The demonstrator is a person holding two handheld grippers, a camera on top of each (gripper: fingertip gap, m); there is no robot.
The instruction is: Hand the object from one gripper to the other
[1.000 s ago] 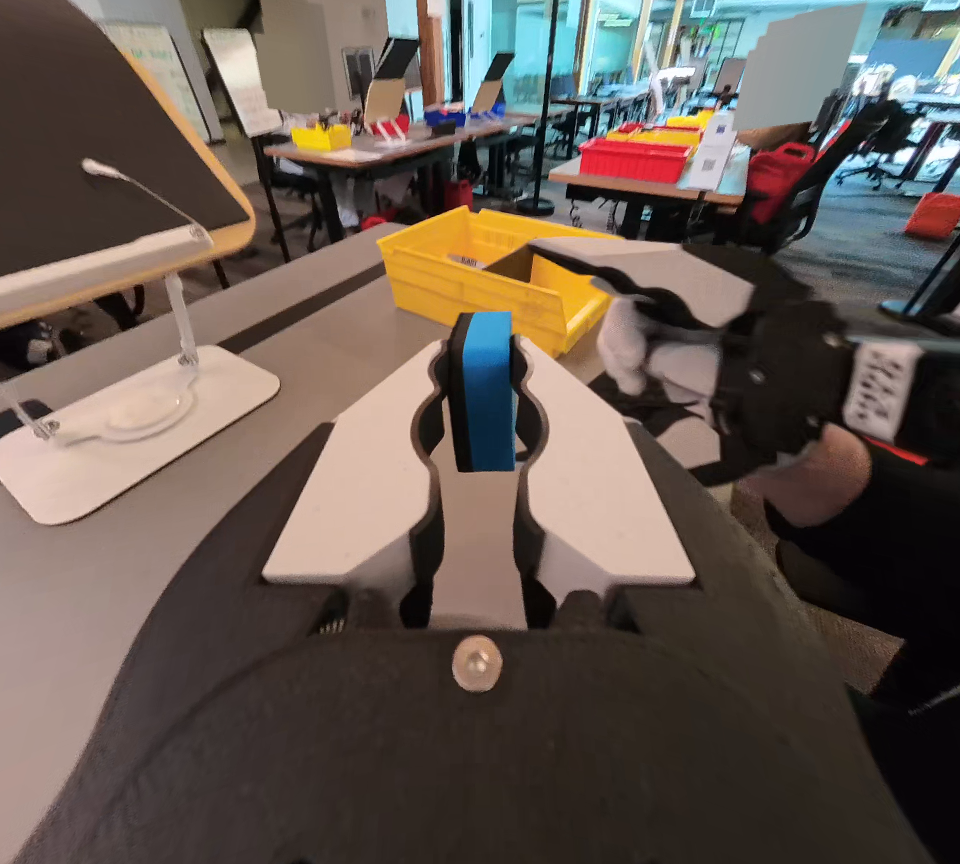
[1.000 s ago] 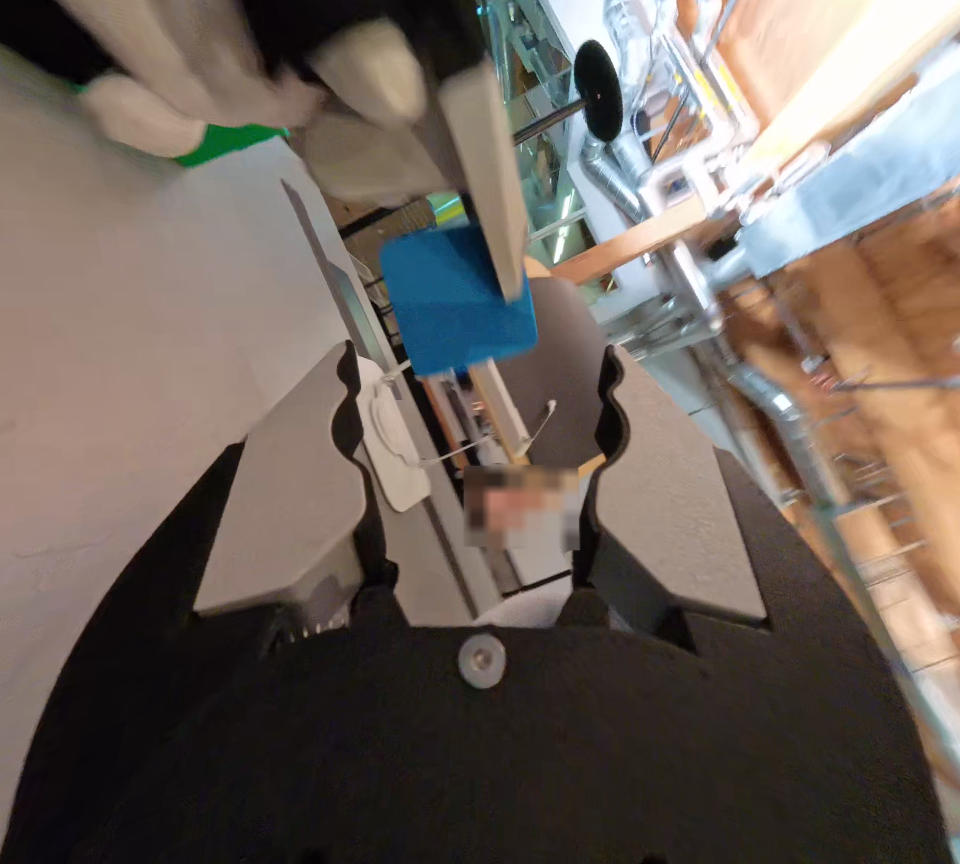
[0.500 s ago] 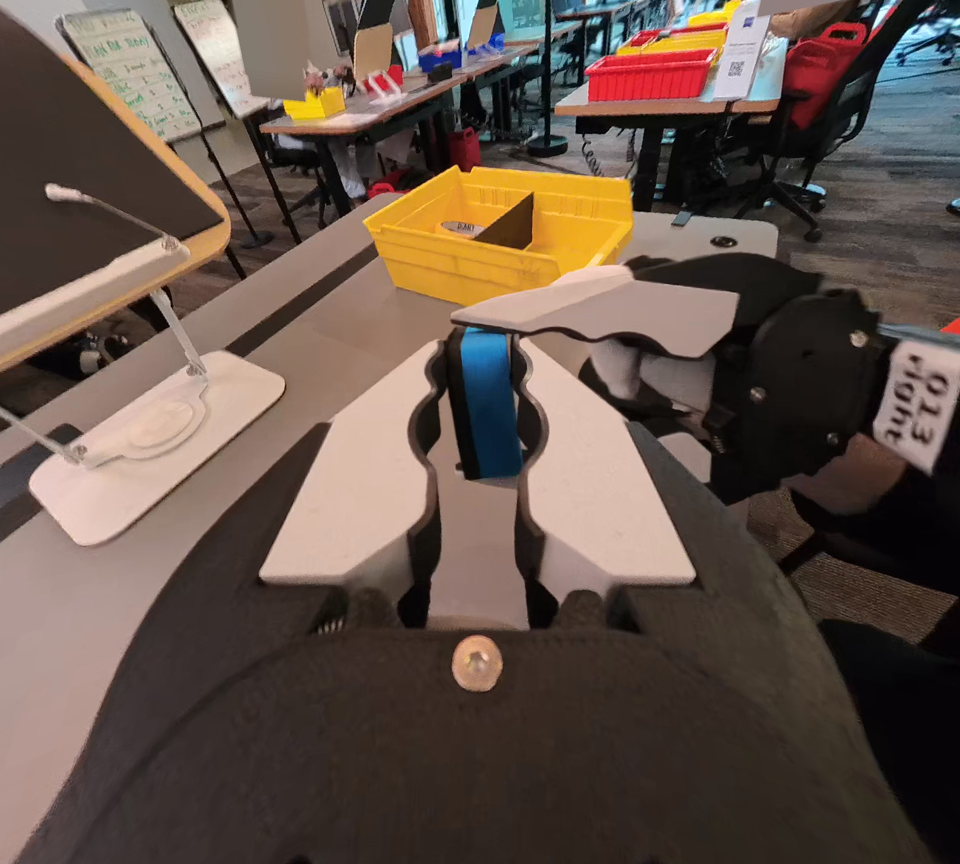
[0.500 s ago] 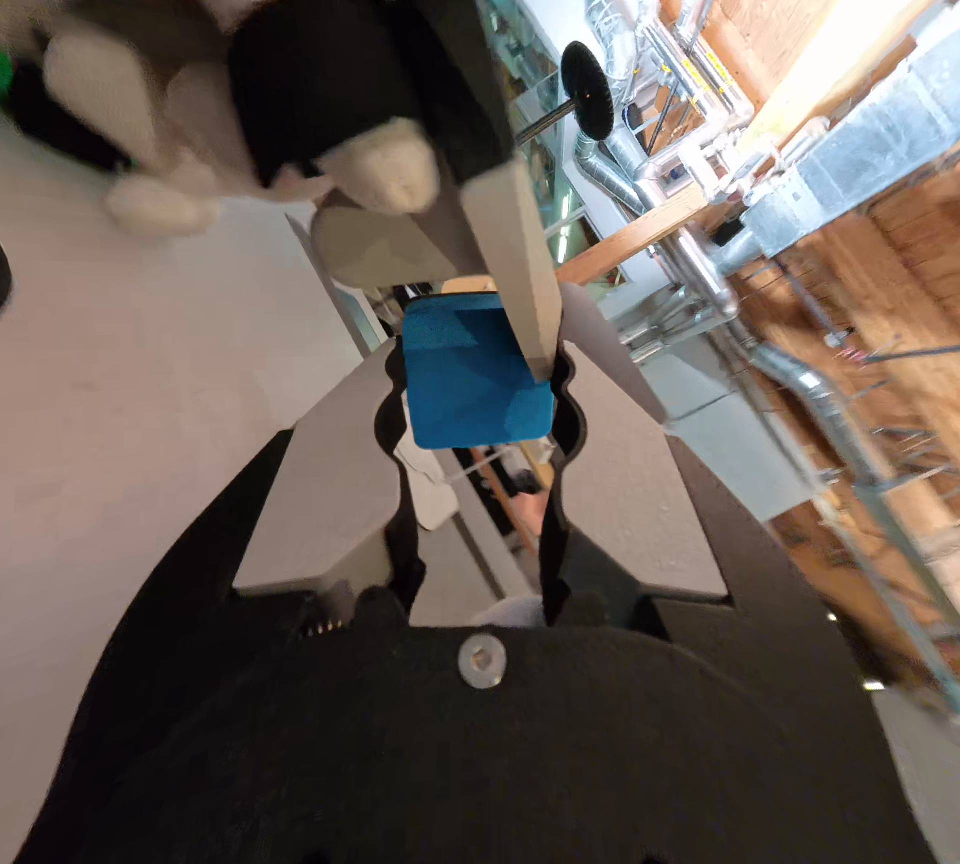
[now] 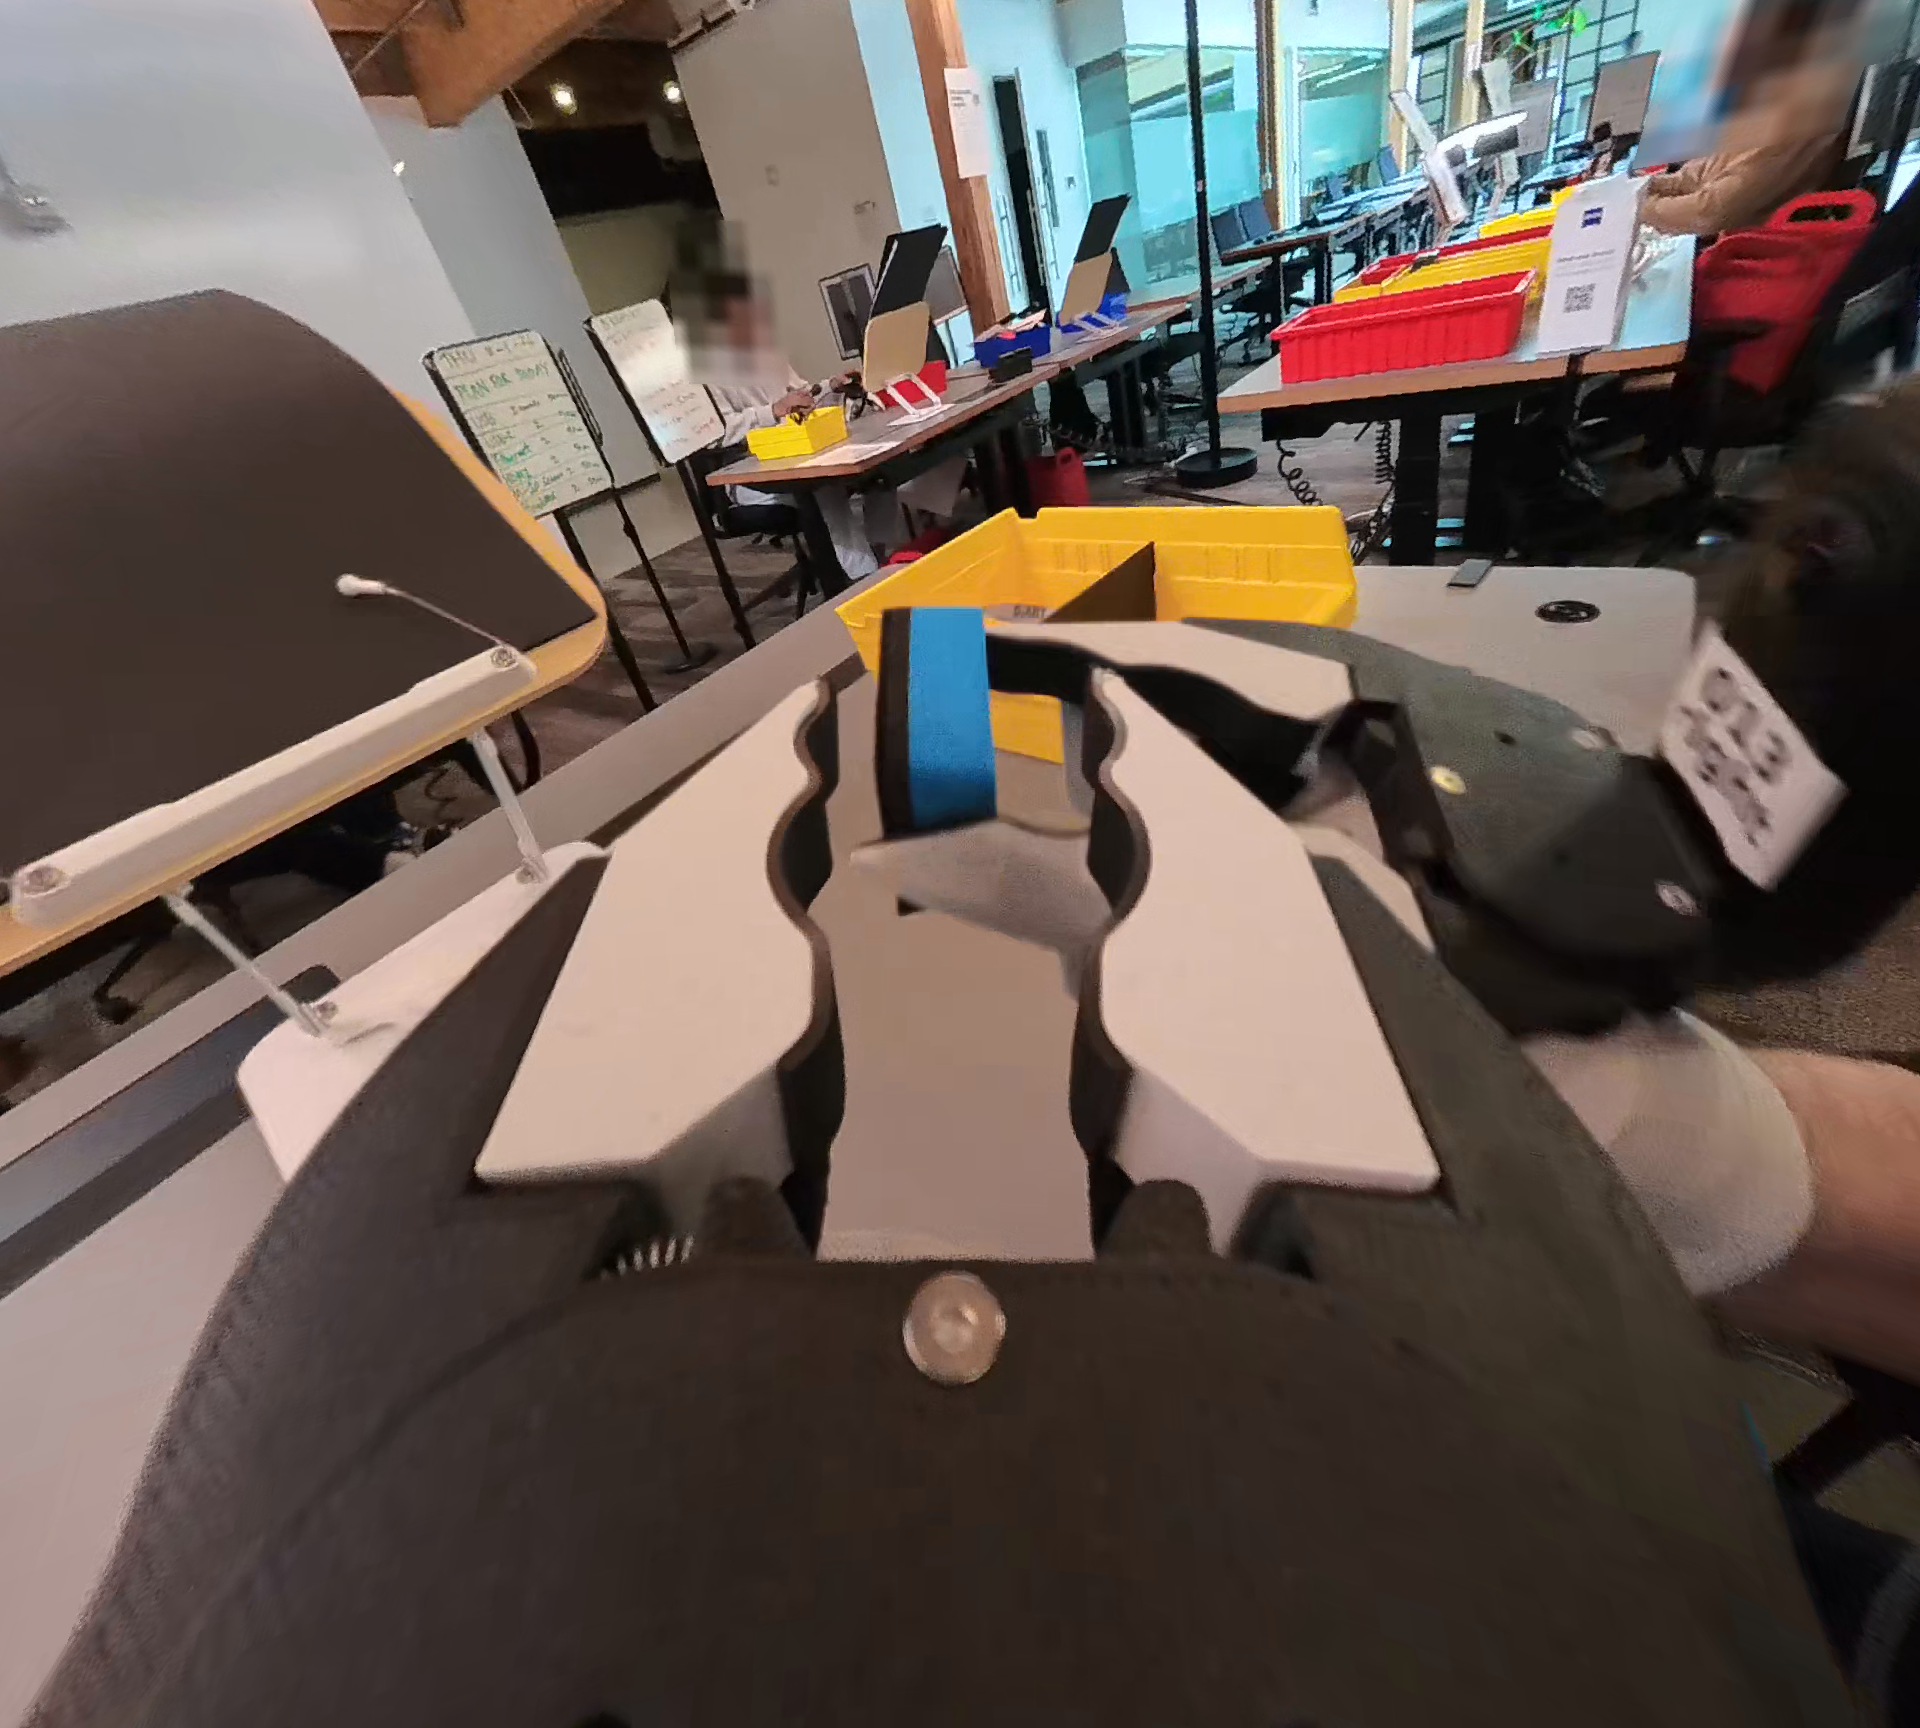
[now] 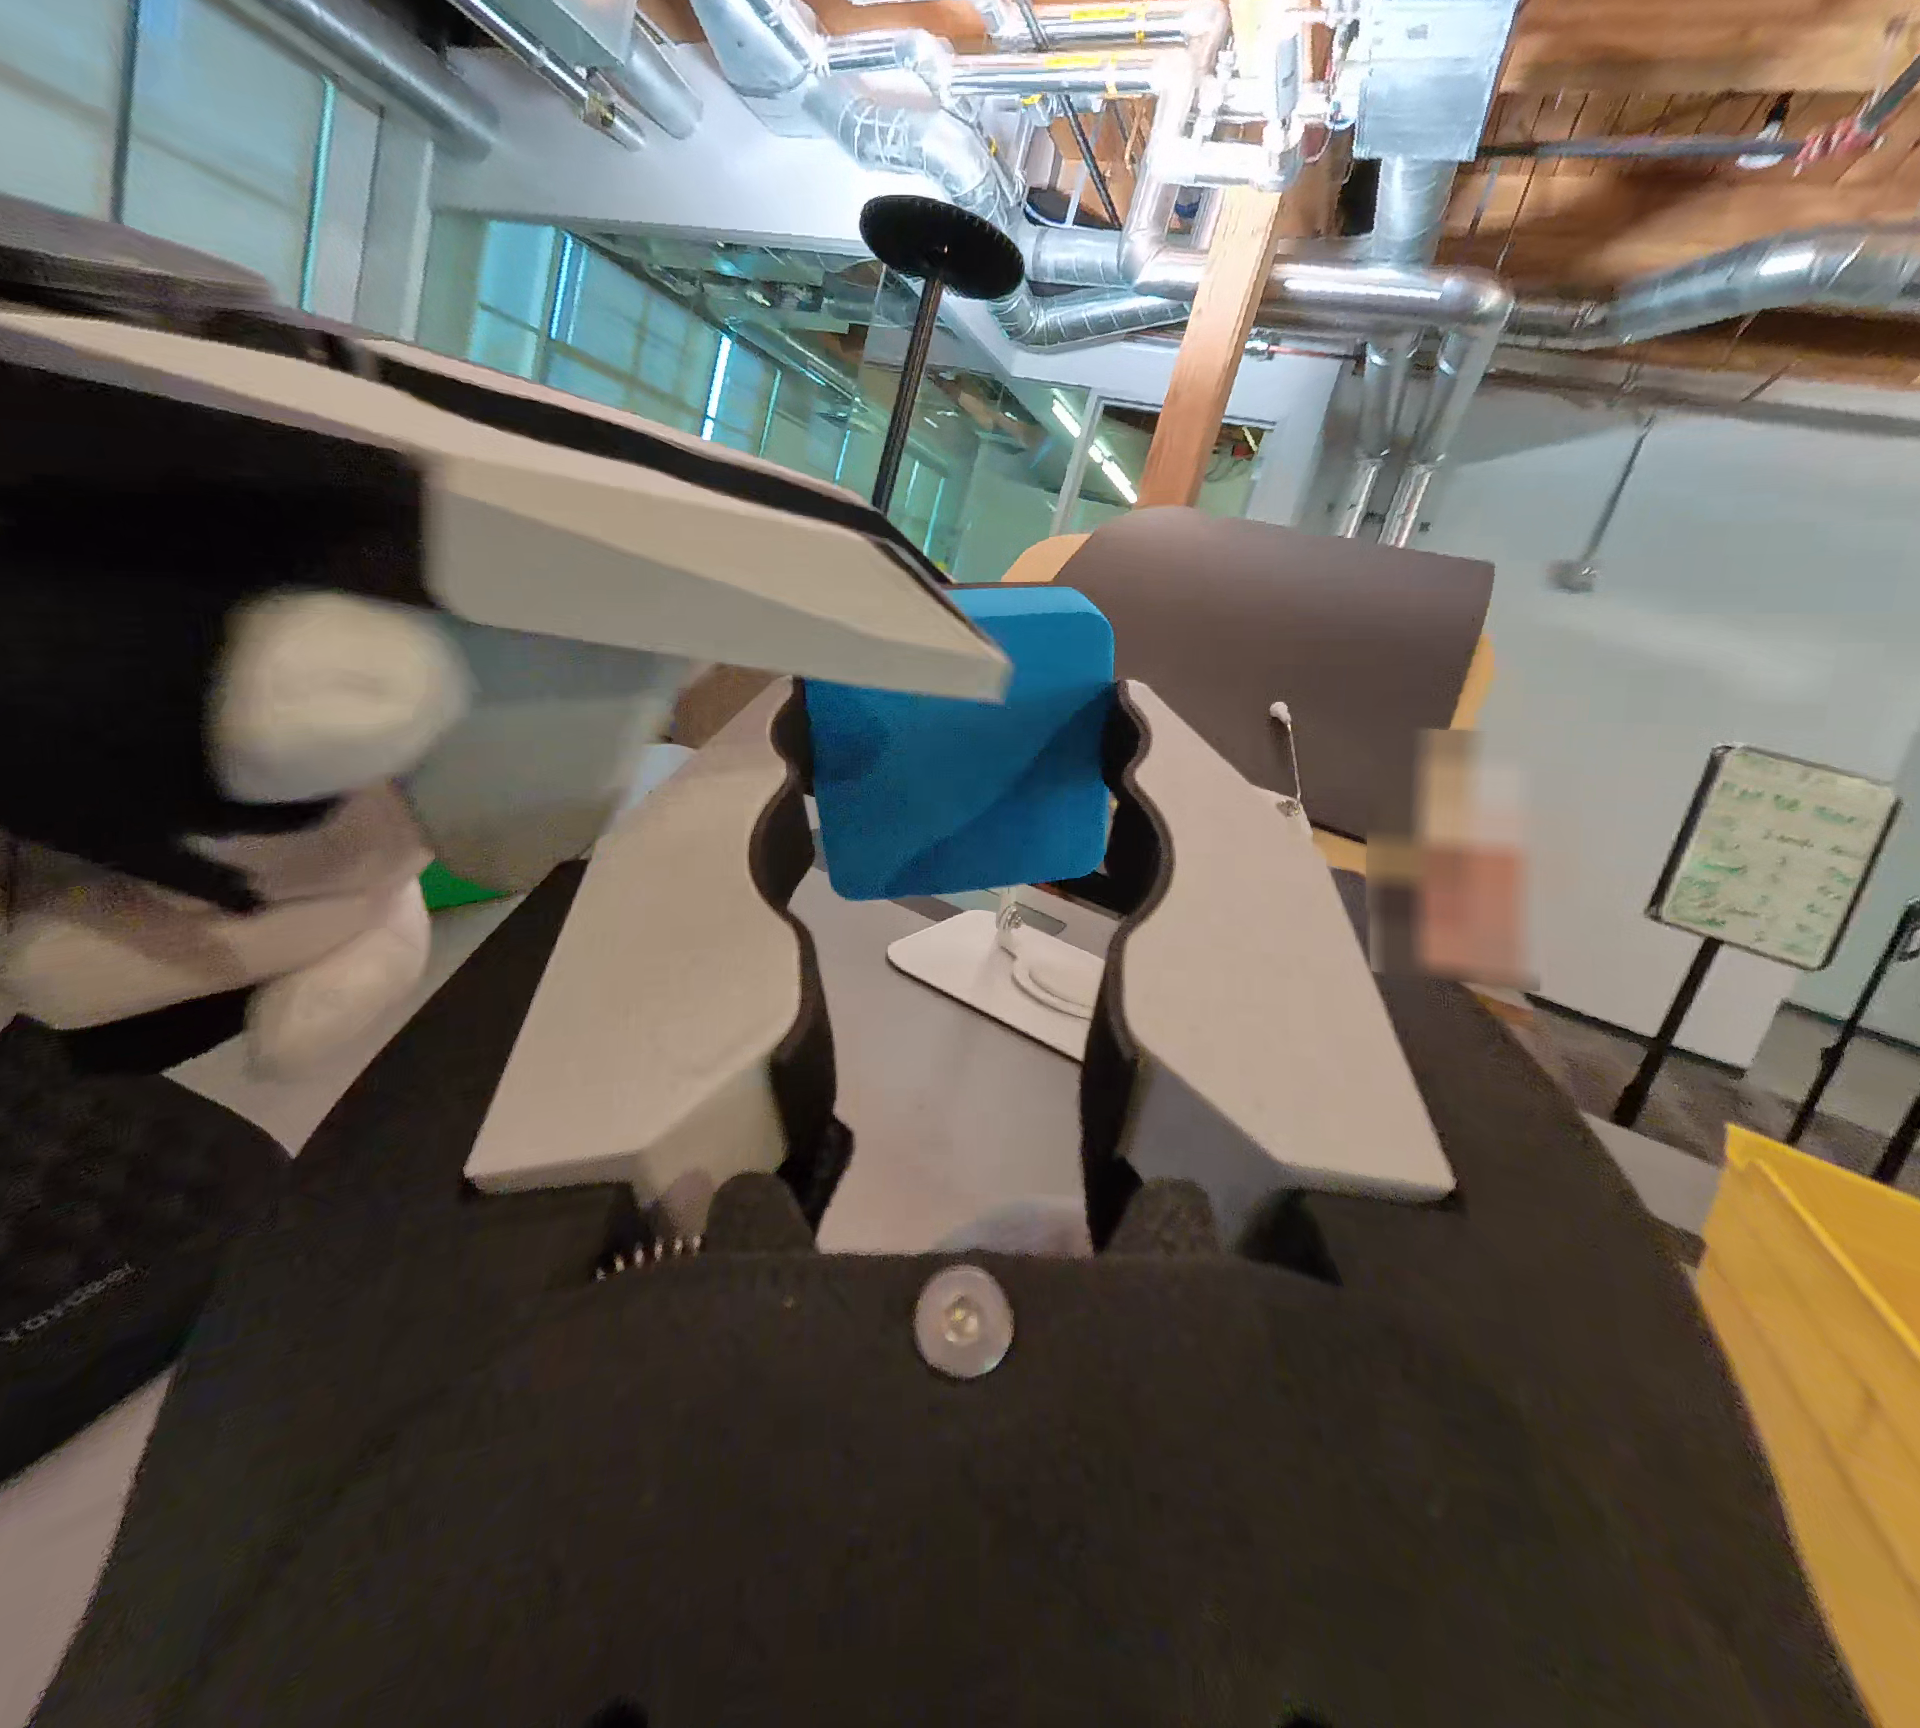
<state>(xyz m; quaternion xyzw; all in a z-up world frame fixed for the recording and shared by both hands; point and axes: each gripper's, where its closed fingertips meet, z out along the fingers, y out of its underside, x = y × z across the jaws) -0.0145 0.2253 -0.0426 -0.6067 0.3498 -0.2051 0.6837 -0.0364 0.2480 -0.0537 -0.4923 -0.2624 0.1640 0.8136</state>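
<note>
A blue foam block with a black side hangs in the air above the grey table. My left gripper is open, with its white fingers on either side of the block and a gap to each. My right gripper comes in from the right and clamps the block from above and below. In the right wrist view my right gripper is shut on the blue block. One of the left gripper's fingers lies across the block's upper left corner; the other is hidden.
A yellow bin with a dark divider stands on the table behind the block and shows at the right edge of the right wrist view. A white stand base with a dark tilted board is at the left. Only a small space, under 4 cm, lies between the two pairs of fingers.
My right gripper moved in and shut on the blue block. My left gripper, which was shut on the block, has opened its jaws and let go.
</note>
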